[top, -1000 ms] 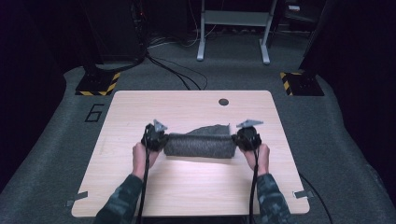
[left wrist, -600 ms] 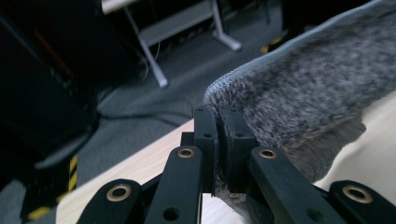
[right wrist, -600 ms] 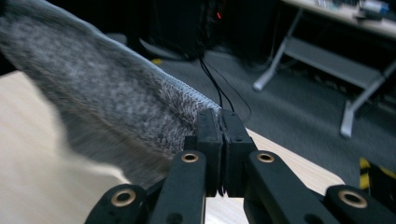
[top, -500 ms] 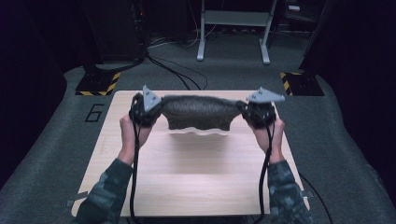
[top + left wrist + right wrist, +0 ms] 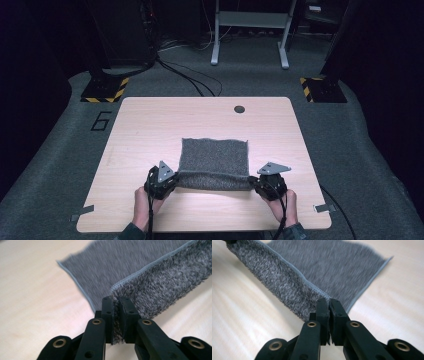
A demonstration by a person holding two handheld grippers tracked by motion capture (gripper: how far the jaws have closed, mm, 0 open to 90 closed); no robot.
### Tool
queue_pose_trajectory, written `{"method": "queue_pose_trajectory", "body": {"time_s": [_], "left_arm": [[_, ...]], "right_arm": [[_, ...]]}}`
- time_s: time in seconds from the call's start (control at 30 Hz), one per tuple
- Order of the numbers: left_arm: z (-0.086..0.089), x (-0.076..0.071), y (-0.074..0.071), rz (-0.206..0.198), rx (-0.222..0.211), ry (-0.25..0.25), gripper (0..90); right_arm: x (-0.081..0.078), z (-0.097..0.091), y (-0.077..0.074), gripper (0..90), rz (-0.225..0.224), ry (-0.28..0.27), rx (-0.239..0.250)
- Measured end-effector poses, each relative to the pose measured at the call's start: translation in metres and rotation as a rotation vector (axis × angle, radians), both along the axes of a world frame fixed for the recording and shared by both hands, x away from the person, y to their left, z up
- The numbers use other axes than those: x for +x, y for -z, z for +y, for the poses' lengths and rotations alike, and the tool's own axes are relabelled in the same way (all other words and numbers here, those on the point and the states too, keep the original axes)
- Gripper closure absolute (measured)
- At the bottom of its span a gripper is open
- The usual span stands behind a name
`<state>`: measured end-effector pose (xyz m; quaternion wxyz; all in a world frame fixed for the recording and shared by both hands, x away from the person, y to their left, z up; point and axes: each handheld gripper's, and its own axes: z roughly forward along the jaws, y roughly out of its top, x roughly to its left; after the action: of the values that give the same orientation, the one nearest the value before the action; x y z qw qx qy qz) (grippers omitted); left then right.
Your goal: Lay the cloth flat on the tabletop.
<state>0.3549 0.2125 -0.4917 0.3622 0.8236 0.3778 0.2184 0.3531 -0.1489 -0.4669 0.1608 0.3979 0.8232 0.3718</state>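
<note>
Two grippers: each pinches a near corner of one grey fuzzy rectangular cloth [image 5: 214,162].
Left gripper [image 5: 172,181]: jaws closed tight on the cloth's near-left corner [image 5: 116,315].
Right gripper [image 5: 255,183]: jaws clamped on the near-right corner [image 5: 327,305].
Cloth: far part flat at the middle of the pale wooden table [image 5: 150,125]; near stitched edge lifted, stretched between the jaws.
Long axis: held edge runs left to right, parallel to the table's near edge.
Room: bare wood on every side; a small dark round hole [image 5: 239,109] well beyond the far edge.

Towel [image 5: 214,157] on table [image 5: 150,130], tongs at near corners.
</note>
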Motion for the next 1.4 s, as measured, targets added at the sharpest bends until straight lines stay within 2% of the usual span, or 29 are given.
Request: {"method": "queue_pose_trajectory", "body": {"time_s": [0.1,0.17,0.23,0.27,0.33,0.37,0.43,0.53,0.63,0.67,0.7,0.73,0.77,0.8,0.9,0.93,1.03,1.17,1.23,1.3,1.4], "left_arm": [[0.001,-0.007,0.008,0.037,-0.023,0.014,72.4],[0.003,-0.010,0.009,0.059,-0.028,0.032,61.5],[0.007,-0.014,0.007,0.083,-0.051,0.062,50.6],[0.009,-0.014,0.006,0.079,-0.055,0.063,44.1],[0.014,-0.016,0.001,0.072,-0.078,0.063,38.3],[0.017,-0.018,-0.004,0.073,-0.100,0.071,35.3],[0.023,-0.019,-0.014,0.046,-0.112,0.064,32.1],[0.029,-0.015,-0.028,0.025,-0.130,0.063,25.3],[0.031,-0.005,-0.037,-0.007,-0.118,0.050,25.2],[0.030,-0.001,-0.038,-0.003,-0.114,0.052,25.3],[0.027,0.008,-0.036,0.008,-0.100,0.058,25.3],[0.025,0.012,-0.034,0.016,-0.096,0.064,25.3],[0.020,0.019,-0.030,0.036,-0.085,0.074,25.2],[0.015,0.025,-0.026,0.047,-0.061,0.085,25.0],[0.001,0.034,-0.012,0.096,-0.031,0.116,24.1],[-0.004,0.035,-0.007,0.106,-0.032,0.125,23.5],[-0.015,0.038,0.009,0.130,-0.002,0.126,22.6],[-0.018,0.039,0.021,0.158,0.020,0.107,22.0],[-0.020,0.038,0.026,0.163,0.036,0.095,21.6],[-0.021,0.037,0.027,0.155,0.032,0.082,21.4],[-0.025,0.034,0.027,0.155,0.040,0.068,21.3]], "right_arm": [[-0.007,-0.004,0.008,82.5,0.035,-0.016,0.005],[-0.011,-0.008,0.010,76.1,0.052,-0.019,0.025],[-0.013,-0.015,0.010,70.0,0.073,-0.034,0.087],[-0.015,-0.019,0.008,65.5,0.069,-0.031,0.115],[-0.015,-0.024,0.005,61.6,0.078,-0.026,0.142],[-0.015,-0.026,0.003,60.0,0.067,-0.024,0.143],[-0.013,-0.029,-0.001,55.1,0.057,-0.007,0.155],[-0.003,-0.031,-0.005,45.5,0.039,0.013,0.130],[0.005,-0.027,-0.005,38.4,0.030,0.028,0.115],[0.009,-0.025,-0.004,37.3,0.029,0.030,0.103],[0.011,-0.023,-0.003,34.6,0.030,0.031,0.108],[0.016,-0.018,0.001,29.9,0.034,0.033,0.096],[0.018,-0.016,0.002,29.0,0.038,0.030,0.081],[0.022,-0.010,0.006,25.0,0.041,0.027,0.081],[0.029,0.003,0.016,16.9,0.068,0.013,0.055],[0.030,0.009,0.020,14.4,0.065,0.004,0.038],[0.032,0.023,0.030,13.4,0.074,-0.021,0.001],[0.042,0.034,0.044,13.0,0.098,-0.037,-0.055],[0.046,0.035,0.049,12.8,0.110,-0.028,-0.069],[0.049,0.035,0.050,13.3,0.094,-0.024,-0.075],[0.052,0.034,0.050,13.4,0.096,-0.031,-0.101]]}}
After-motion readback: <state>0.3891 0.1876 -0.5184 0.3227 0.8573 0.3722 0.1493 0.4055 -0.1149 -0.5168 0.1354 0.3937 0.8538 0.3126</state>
